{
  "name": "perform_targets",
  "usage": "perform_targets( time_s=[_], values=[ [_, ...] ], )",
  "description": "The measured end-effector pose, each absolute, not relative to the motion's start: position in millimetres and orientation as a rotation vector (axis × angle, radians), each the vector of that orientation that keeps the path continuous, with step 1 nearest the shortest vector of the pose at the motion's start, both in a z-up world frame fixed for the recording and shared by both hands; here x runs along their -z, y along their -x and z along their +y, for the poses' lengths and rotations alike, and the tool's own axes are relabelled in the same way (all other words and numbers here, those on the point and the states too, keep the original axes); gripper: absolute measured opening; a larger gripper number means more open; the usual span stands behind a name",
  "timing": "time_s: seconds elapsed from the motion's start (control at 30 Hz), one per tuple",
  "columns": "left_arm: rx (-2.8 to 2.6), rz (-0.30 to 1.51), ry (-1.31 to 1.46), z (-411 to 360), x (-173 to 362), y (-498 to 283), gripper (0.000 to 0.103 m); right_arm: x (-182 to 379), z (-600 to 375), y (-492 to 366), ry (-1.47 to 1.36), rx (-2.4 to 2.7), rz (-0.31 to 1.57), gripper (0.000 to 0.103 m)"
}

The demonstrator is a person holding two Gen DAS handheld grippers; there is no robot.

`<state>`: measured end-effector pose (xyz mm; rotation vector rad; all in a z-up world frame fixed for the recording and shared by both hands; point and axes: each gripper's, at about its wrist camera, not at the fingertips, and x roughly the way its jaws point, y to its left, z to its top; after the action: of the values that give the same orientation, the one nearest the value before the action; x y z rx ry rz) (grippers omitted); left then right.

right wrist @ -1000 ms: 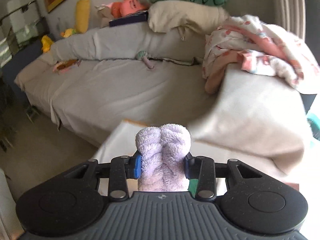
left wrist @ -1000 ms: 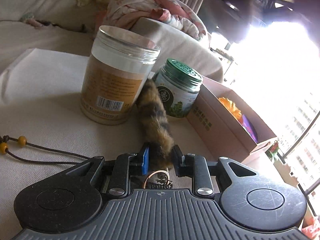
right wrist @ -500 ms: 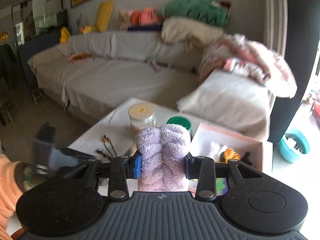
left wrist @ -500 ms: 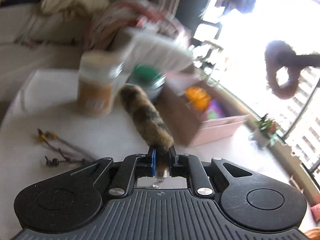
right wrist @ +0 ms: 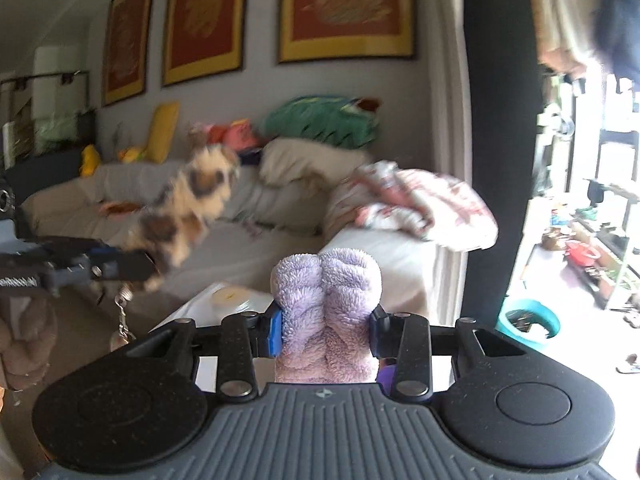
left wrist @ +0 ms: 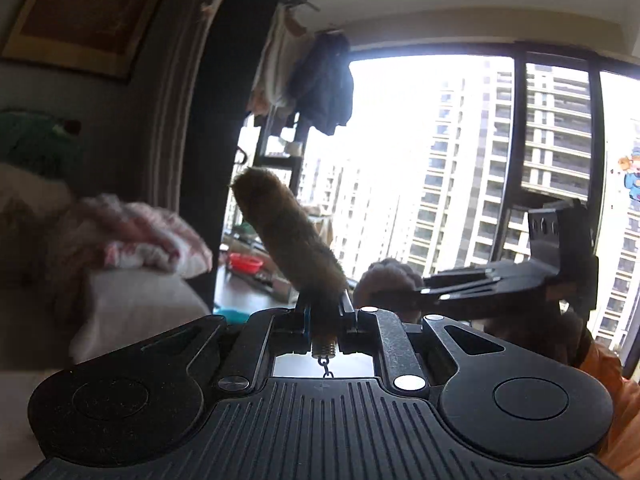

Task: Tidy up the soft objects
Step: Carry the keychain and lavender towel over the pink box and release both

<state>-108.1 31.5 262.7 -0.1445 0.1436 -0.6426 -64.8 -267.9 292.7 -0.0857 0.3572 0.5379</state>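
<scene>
My left gripper [left wrist: 325, 312] is shut on the base of a brown striped furry tail keychain [left wrist: 288, 236], which sticks up in the air; its chain hangs below the jaws. In the right wrist view the same tail [right wrist: 188, 208] shows blurred at the left, held high by the left gripper [right wrist: 150, 266]. My right gripper [right wrist: 325, 330] is shut on a lilac plush braided scrunchie [right wrist: 326, 300]. In the left wrist view the right gripper [left wrist: 404, 296] holds that scrunchie [left wrist: 384, 280] at the right, dark against the window.
A white table edge with a jar lid [right wrist: 230, 298] lies below the right gripper. A grey sofa [right wrist: 248, 240] with cushions and a pink blanket [right wrist: 416, 204] stands behind. A bright window [left wrist: 460, 168] fills the left wrist view.
My left gripper lifted the furry tail off the table and tilted up toward the window. My right gripper rose too, still holding the scrunchie; the box and jars dropped out of view.
</scene>
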Motion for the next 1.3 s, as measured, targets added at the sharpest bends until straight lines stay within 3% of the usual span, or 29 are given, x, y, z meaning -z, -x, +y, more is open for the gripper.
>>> perform_targets(
  time_s=[0.53, 0.63, 0.93, 1.3],
  values=[
    [0.573, 0.145, 0.141, -21, -300, -72, 0.015, -259, -339, -18, -0.028, -0.318, 0.432, 0.039],
    [0.546, 0.19, 0.187, -10, -272, -103, 0.015, -236, -345, -36, -0.051, -0.301, 0.493, 0.039],
    [0.414, 0.582, 0.293, 20, -98, -181, 0.015, -189, -322, -70, -0.025, -0.302, 0.622, 0.039],
    [0.28, 0.913, 0.124, 12, -46, -178, 0.018, -171, -237, -138, -0.092, -0.459, 0.727, 0.039]
  ],
)
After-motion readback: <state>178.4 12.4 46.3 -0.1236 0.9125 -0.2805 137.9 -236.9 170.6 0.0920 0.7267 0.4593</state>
